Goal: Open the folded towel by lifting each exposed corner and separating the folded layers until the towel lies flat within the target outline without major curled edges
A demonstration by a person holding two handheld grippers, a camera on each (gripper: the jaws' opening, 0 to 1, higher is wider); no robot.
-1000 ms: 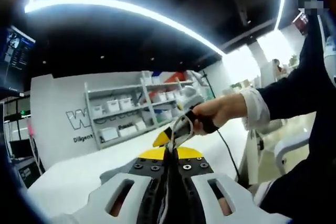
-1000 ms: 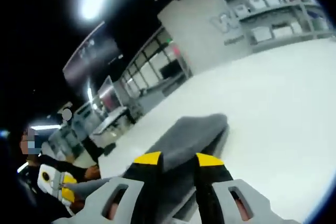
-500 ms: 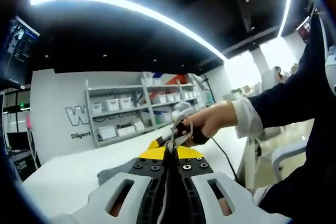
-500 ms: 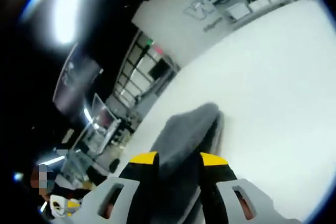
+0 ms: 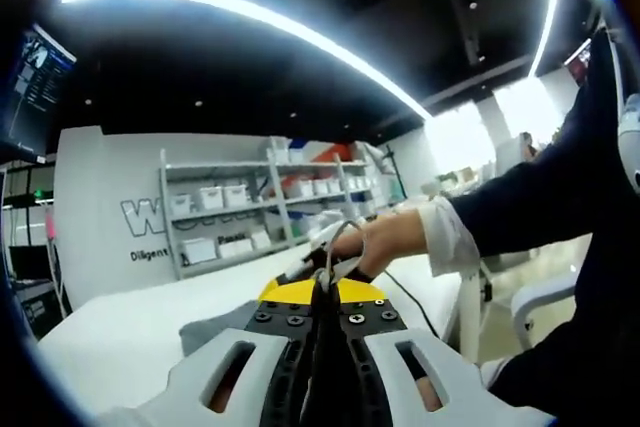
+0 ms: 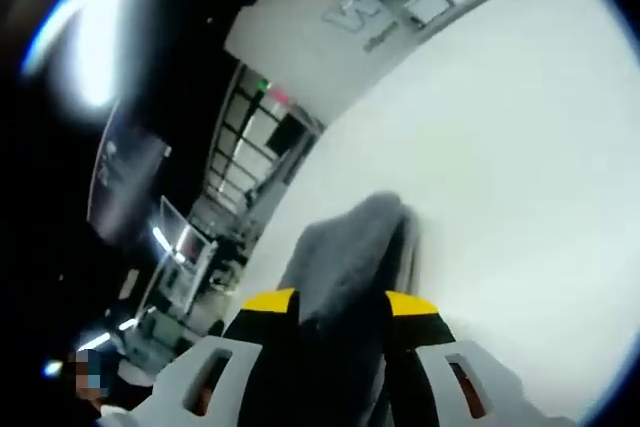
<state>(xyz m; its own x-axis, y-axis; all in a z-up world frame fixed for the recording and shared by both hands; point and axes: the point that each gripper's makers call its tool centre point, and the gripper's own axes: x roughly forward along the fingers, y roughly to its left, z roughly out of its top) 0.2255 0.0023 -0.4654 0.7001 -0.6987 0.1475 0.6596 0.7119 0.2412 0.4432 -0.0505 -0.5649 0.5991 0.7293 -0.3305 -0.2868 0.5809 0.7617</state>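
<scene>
In the left gripper view, the left claw (image 5: 320, 292) has its jaws pressed together with only a thin dark seam between them. It probably pinches an edge of the grey towel (image 5: 215, 322), whose cloth shows just left of the jaws over the white table (image 5: 110, 337), though the grip itself is hidden behind the yellow tips. To the right of that, a hand (image 5: 385, 242) with a white cuff and dark sleeve holds the other tool low over the table's near side, a cable trailing from it. Shelving with white bins (image 5: 250, 217) stands against the far wall.

In the right gripper view, the right claw (image 6: 338, 305) stands with jaws apart, straddling a raised hump of the towel (image 6: 345, 257) that lies between the two yellow tips without being clamped. The cloth is bunched and lifted off the table (image 6: 520, 177), so the layers look partly separated and the towel far from flat; no target outline is visible.
</scene>
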